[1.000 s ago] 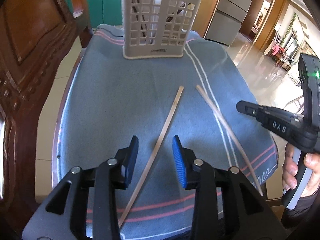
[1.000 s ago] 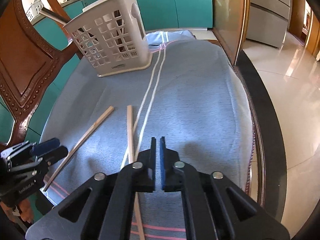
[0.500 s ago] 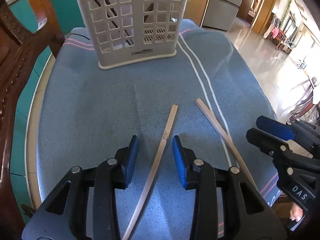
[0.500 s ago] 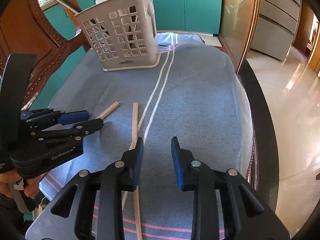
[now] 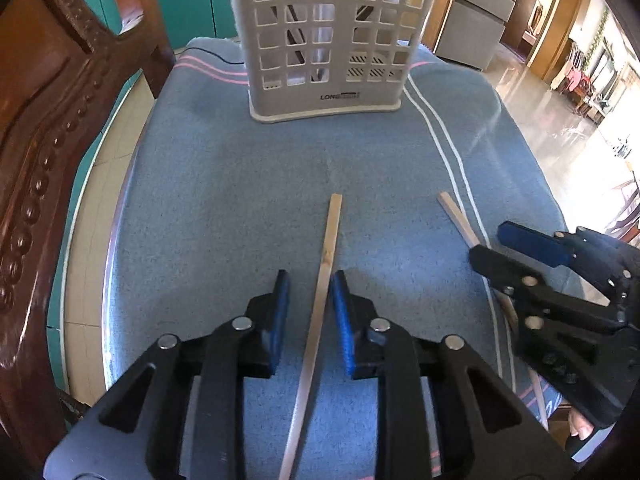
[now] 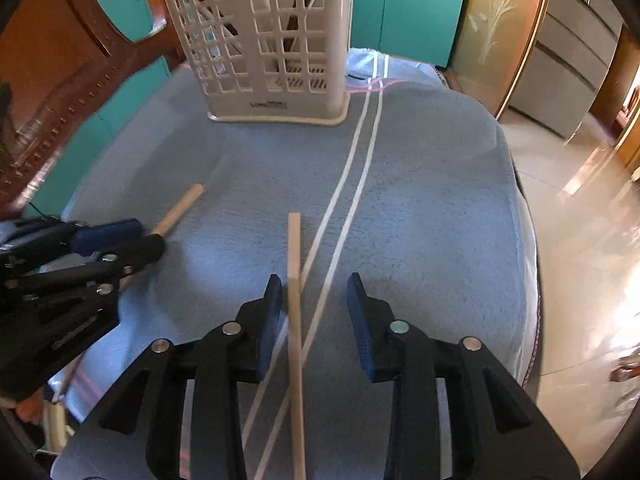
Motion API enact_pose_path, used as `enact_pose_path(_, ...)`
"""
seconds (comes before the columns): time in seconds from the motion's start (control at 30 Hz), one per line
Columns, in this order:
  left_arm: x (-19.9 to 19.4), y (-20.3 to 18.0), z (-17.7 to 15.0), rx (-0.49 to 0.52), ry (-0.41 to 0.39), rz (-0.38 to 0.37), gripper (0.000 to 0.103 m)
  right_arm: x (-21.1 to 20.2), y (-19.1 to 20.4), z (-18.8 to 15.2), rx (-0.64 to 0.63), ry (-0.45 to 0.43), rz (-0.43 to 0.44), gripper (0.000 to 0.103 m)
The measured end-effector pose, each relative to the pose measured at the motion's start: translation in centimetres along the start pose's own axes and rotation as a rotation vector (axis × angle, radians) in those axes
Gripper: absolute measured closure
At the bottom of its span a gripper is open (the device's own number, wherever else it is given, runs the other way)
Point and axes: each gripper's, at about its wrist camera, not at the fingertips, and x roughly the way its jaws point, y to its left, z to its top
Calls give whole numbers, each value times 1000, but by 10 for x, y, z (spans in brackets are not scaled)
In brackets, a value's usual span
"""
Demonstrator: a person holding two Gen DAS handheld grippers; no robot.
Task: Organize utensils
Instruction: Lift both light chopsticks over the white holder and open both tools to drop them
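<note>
Left gripper (image 5: 310, 294) pitched steeply down, jaws part-open and just been closing in; a thin wooden stick (image 5: 326, 256) runs between the blue pads (image 5: 282, 300), right pad about touching it, left pad clear (no clamp yet). Right gripper (image 6: 314, 300) same steep downward pitch, jaws just been opening, gap wider than the left's; second stick (image 6: 295, 264) sits between them, hard against the left pad, right pad well clear. Both grippers side by side, near each other, each visible in the other's view. Fingertips of the right hand (image 5: 578, 426) just show under the right gripper's body.
</note>
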Motion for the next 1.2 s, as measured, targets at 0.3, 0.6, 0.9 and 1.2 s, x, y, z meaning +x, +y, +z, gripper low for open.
enact_pose_path(0.3,10,-3,10,5,2,21,71,8,0,9,13,-4,32,96)
enact_pose_path(0.6,-28,6,13,-29,-113,-35,96,-49,-17,17,49,-142,94,96)
enact_pose_path(0.9,-166,14,17,-18,-415,-121,96,-189,-42,35,69,-455,185,96)
enact_pose_path(1.2,-263,20,77,-25,-628,-124,96,-265,-46,109,44,-673,222,96)
